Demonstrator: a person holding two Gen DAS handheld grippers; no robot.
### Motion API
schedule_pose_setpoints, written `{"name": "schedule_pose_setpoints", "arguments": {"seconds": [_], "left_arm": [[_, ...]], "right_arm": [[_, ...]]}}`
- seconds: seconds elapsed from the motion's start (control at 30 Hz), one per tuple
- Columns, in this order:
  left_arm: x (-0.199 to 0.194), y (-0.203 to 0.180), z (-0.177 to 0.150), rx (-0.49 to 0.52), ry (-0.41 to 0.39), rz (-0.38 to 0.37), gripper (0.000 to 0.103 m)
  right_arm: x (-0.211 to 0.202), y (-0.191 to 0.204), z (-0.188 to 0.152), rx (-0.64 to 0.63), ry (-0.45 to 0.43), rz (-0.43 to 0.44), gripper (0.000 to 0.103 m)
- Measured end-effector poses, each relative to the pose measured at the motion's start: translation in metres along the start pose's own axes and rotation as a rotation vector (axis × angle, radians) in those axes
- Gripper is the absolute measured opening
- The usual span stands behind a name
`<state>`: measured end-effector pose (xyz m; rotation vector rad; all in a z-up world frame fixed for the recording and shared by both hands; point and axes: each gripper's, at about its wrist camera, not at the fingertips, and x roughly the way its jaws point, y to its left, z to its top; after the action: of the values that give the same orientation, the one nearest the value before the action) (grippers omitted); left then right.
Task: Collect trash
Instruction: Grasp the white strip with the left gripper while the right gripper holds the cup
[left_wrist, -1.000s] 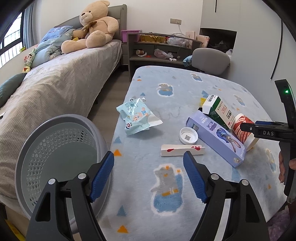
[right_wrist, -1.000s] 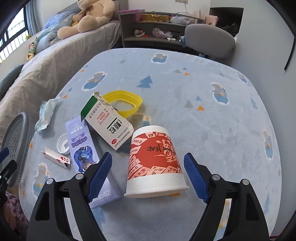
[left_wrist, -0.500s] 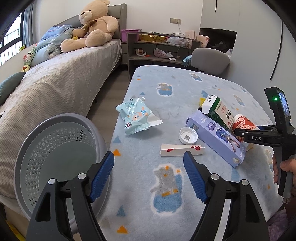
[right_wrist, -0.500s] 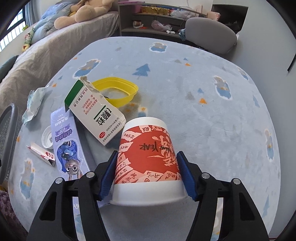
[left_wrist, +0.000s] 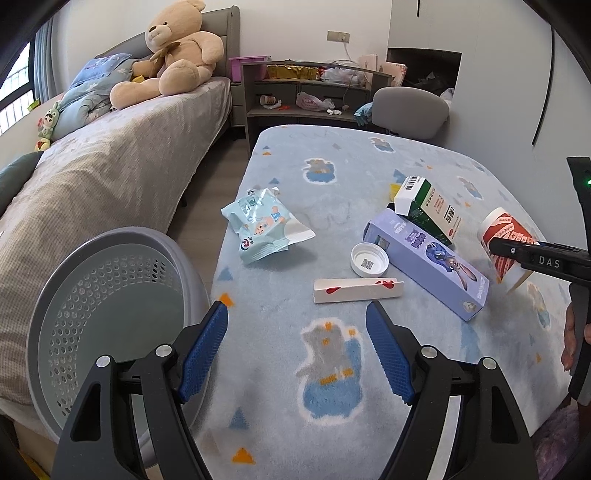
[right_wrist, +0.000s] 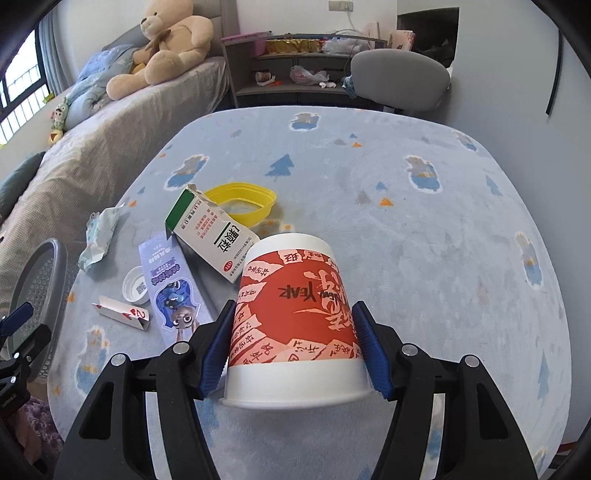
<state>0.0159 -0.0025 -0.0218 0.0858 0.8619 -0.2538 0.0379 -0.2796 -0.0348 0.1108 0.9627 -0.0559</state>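
The right tongs (right_wrist: 293, 345), wide a sec earlier, had clamped the upside-down red paper cup (right_wrist: 295, 314) & tipped it off the counter (right_wrist: 424, 258), near right: first trash secured. Left tongs (left_wrist: 297, 347) stayed wide, holding nothing. Grey basket (left_wrist: 107, 314), near left beside the bed (left_wrist: 92, 184), looked empty; rest of litter lay on the counter.

walls: plain white; socket (left_wrist: 338, 36) high up
window: barred, far left, daylight
bed (left_wrist: 110, 166): grey headboard; teddy bear (left_wrist: 170, 55)
shelf unit (left_wrist: 306, 92): cluttered; grey chair (left_wrist: 410, 107) beside
floor: wood
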Motion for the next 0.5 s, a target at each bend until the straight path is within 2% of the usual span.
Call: {"name": "schedule_pose_setpoints", "arguments": {"seconds": [0.23, 0.5], "left_arm": [[0.009, -0.01, -0.004, 0.058, 0.028, 0.007, 0.074], [0.023, -0.026, -0.001, 0.109, 0.068, -0.026, 0.074]], "right_arm": [[-0.027, -0.004, -0.02, 0.057, -0.038, 0.047, 0.061], [-0.043, -0.009, -0.039, 0.101, -0.051, 0.09, 0.061]]}}
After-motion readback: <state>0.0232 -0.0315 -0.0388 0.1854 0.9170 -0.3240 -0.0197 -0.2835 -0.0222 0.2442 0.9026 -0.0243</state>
